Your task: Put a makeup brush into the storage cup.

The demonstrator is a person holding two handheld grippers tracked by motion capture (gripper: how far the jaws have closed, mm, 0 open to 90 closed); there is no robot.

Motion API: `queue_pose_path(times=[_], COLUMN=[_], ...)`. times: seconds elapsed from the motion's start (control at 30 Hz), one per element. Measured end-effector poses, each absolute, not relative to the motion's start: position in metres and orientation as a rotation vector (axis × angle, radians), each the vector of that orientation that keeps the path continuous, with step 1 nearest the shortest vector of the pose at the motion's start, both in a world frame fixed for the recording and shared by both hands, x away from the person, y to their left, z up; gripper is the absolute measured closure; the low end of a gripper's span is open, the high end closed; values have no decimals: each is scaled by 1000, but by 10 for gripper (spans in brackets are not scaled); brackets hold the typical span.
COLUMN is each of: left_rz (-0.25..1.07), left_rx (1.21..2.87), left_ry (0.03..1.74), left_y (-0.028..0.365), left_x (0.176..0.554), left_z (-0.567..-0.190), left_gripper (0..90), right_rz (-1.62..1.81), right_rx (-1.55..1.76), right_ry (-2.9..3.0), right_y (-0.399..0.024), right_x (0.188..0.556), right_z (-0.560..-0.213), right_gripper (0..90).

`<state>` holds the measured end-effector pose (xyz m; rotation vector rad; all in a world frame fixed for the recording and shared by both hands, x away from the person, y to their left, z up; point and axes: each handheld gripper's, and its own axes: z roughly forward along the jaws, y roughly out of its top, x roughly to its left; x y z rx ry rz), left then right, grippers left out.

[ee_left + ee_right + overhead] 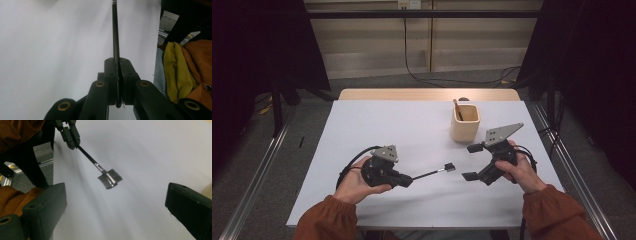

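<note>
Above the table (362,120), the left gripper (408,179) points its clamped brush (449,168) rightward.

brush (439,171) left of cup (465,124), on table (387,120)

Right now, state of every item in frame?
left gripper: shut on the brush handle
brush: held level above the table, bristle head toward the right gripper
right gripper: open, nothing between its jaws
wooden cup: upright, a stick inside
</note>
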<state>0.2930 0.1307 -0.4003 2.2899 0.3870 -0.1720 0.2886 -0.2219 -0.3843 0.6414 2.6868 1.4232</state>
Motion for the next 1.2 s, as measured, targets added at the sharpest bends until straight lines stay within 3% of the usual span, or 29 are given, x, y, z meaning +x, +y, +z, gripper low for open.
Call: queue_pose_path(times=[1.2], left_rz=[-37], left_rx=[2043], left_ry=[455], left_y=[147], left_x=[287], left_z=[-406], left_gripper=[856], right_rz=[1640], right_rx=[720], right_ry=[2467], right_y=[-231], right_x=[268], right_z=[-405], right_gripper=[54])
